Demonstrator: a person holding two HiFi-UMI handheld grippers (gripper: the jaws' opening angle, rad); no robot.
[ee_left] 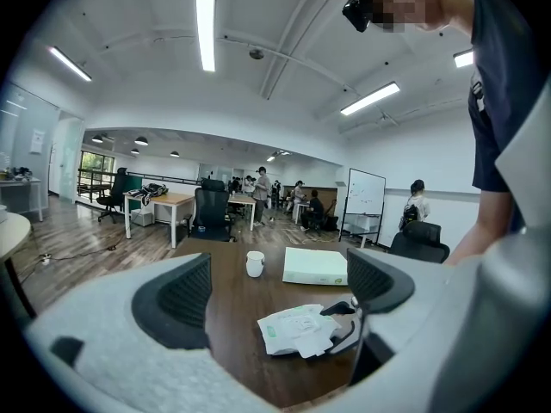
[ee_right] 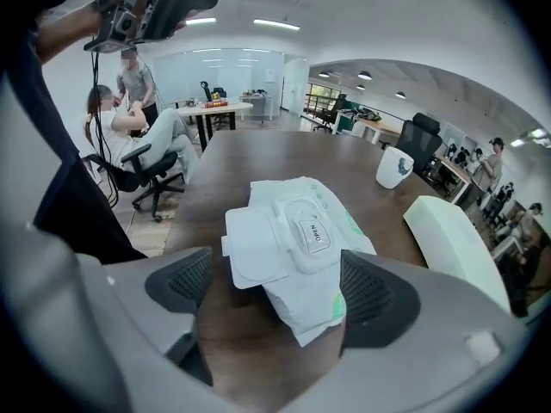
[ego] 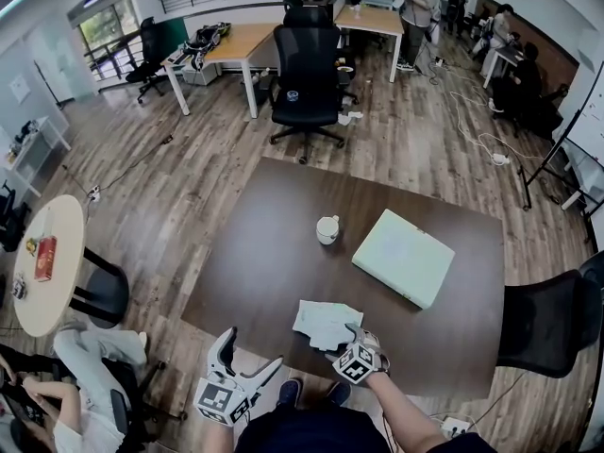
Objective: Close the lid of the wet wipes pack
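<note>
The white wet wipes pack (ego: 324, 322) lies near the front edge of the brown table (ego: 264, 262). In the right gripper view its lid (ee_right: 256, 249) is flipped open to the left of the pack body (ee_right: 317, 231), which carries an "OPEN" sticker. My right gripper (ee_right: 271, 292) points steeply down over the pack's near end, jaws wide open with that end between them; the pads do not press on it. In the head view the right gripper (ego: 347, 341) sits at the pack's right front corner. My left gripper (ego: 250, 357) hangs open and empty off the table's front edge, and its view takes in the pack (ee_left: 295, 329).
A white cup (ego: 327, 229) and a pale green flat box (ego: 404, 256) stand further back on the table. A black chair (ego: 547, 324) is at the right edge, a round table (ego: 42, 262) and a seated person (ego: 57, 399) at the left.
</note>
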